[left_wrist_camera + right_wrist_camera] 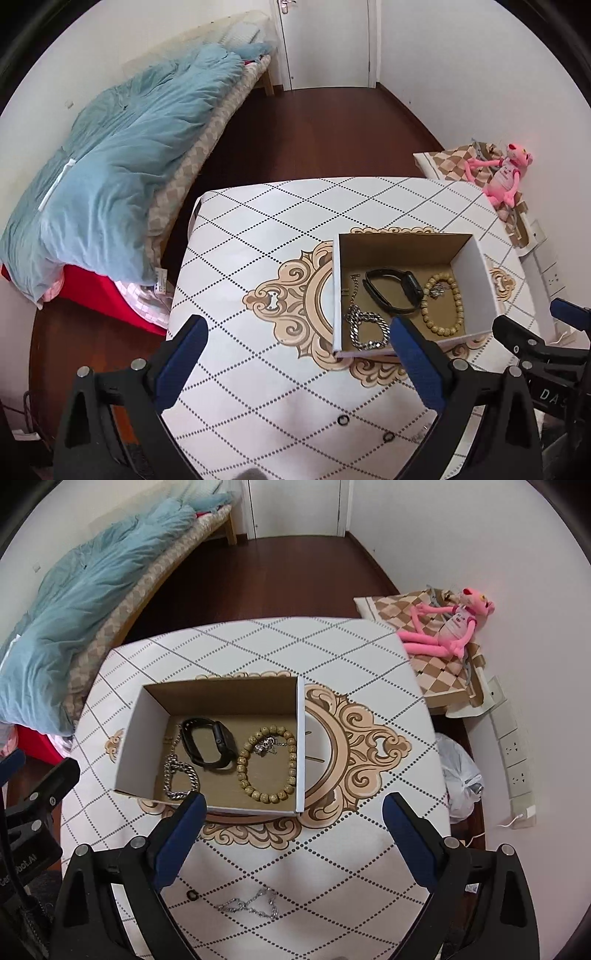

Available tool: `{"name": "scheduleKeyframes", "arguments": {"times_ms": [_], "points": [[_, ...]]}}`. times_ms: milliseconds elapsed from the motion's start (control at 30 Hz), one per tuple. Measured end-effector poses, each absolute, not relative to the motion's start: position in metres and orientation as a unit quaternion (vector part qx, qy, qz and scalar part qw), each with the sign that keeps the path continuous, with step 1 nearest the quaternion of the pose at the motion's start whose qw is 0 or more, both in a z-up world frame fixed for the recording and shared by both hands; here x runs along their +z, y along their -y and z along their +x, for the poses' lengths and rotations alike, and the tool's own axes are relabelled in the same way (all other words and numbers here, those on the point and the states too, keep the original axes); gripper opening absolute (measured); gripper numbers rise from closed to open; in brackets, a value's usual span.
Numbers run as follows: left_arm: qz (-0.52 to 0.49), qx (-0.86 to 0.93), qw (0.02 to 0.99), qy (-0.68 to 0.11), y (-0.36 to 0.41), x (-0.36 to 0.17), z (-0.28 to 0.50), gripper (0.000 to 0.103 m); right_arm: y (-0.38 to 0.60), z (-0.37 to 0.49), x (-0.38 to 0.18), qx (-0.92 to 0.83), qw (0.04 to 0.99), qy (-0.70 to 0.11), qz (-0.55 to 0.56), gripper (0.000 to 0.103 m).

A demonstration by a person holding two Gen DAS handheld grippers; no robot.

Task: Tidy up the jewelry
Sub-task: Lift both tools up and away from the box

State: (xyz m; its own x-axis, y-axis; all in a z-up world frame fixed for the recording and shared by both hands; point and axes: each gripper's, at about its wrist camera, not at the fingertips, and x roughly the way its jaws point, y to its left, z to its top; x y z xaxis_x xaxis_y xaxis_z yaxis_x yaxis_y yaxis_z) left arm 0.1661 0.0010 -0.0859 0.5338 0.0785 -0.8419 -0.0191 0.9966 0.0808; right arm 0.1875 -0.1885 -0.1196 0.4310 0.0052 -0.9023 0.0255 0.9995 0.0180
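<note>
An open cardboard box (476,258) (129,734) sits on the patterned table (258,236) (351,849). Inside it lie a black watch (395,290) (210,744), a wooden bead bracelet (443,304) (267,764) with a small silver piece (266,745) inside its ring, and a silver chain bracelet (367,328) (179,775). Near the table's front edge lie a small black ring (342,420) (192,894), a second ring (388,437) and a thin silver chain (251,904). My left gripper (299,369) and right gripper (293,843) both stand open and empty above the table, in front of the box.
A bed with a blue duvet (110,166) (74,590) stands at the left. A pink plush toy (502,173) (443,627) lies on a checked cushion at the right. A white plastic bag (460,775) and wall sockets (517,746) are by the right wall.
</note>
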Motion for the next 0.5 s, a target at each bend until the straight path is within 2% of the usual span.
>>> {"name": "scheduleKeyframes", "arguments": {"times_ms": [500], "points": [[0.013,0.012,0.891,-0.453,-0.004,-0.040,0.108,0.101,0.181,0.120,-0.051,-0.009,0.883,-0.469,0.003,0.097]]}}
